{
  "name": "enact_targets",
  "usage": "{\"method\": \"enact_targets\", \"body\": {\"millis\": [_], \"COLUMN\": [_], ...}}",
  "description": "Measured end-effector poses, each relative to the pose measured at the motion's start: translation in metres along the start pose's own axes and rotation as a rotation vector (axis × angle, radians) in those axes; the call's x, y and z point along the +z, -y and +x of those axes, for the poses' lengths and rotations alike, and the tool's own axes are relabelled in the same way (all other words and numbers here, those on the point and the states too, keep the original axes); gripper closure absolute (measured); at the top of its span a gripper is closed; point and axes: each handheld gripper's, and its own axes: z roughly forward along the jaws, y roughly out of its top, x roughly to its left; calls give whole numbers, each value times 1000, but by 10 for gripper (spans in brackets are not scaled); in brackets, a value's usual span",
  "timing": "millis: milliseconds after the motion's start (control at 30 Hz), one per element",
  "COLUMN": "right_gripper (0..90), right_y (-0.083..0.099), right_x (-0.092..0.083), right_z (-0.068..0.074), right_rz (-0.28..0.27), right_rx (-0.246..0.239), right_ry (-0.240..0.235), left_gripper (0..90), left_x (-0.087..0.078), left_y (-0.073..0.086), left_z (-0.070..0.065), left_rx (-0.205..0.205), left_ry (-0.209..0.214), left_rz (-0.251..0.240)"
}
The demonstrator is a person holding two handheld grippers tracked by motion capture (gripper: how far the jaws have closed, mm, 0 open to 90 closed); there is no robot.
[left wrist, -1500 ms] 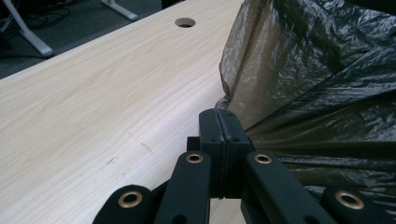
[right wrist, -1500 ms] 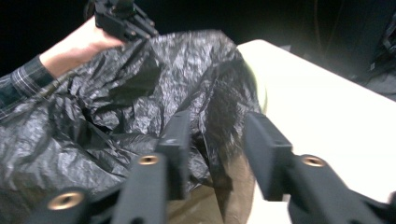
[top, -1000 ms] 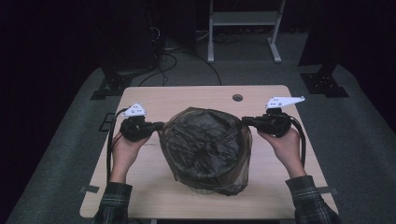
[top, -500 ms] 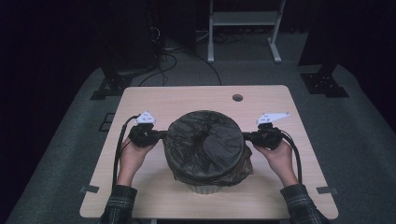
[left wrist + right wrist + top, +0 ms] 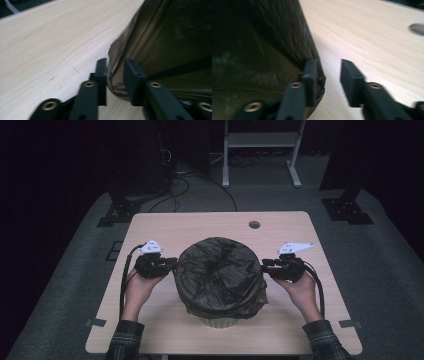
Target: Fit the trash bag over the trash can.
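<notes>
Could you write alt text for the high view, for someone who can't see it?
A dark bin bag is draped over a pale bin at the middle of a wooden table. A person's left gripper and right gripper flank the bag's edges, jaws having just opened.

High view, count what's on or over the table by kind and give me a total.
Bin: 1
Dark plastic bag over it: 1
Handheld grippers, left gripper and right gripper: 2
Total: 4
</notes>
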Motion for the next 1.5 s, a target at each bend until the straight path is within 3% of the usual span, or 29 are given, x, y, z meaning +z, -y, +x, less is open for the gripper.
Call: {"method": "enact_targets", "body": {"millis": [100,167,267,300,400,433,533,567,633,667,733,767,833,867,1200,1500], "right_gripper": [465,434,354,293,246,199,178,160,139,102,102,102,103,105,107,122], "right_y": [-7,-9,-15,-20,-25,-31,-36,-42,-44,-49,-52,-57,-60,-65,-87,-102], "right_x": [-15,-19,-29,-38,-45,-53,-60,-66,-68,-72,-73,-75,-74,-75,-73,-47], "right_z": [-1,-2,-1,1,5,8,14,20,22,30,34,41,45,51,76,99], "right_rz": [-41,-53,-95,-125,-148,-182,-206,-230,-235,-243,-248,-232,-222,-220,-209,-84], "right_rx": [8,11,21,28,24,16,-3,-22,-36,-67,-79,-116,-132,-156,-218,-295], "right_ry": [24,26,11,4,-9,-38,-66,-92,-104,-118,-114,-119,-106,-123,-212,-251], "left_gripper": [516,488,394,320,248,169,156,86,86,33,16,0,0,0,0,0], "left_x": [-13,-22,-33,-41,-47,-50,-54,-56,-56,-55,-54,-52,-52,-51,-34,-17], "left_y": [-3,-5,-5,-4,-2,2,10,18,23,28,37,45,48,55,89,111], "left_z": [1,-1,-4,-7,-11,-15,-20,-25,-27,-30,-35,-41,-43,-49,-64,-70], "left_rx": [-16,-14,-3,6,24,32,42,48,48,45,39,53,57,63,82,110], "left_ry": [-6,-15,-24,-35,-71,-86,-75,-75,-68,-66,-60,-62,-66,-57,-24,-10], "left_rz": [-47,-66,-92,-101,-102,-102,-109,-99,-95,-89,-79,-56,-45,-36,25,110]}}
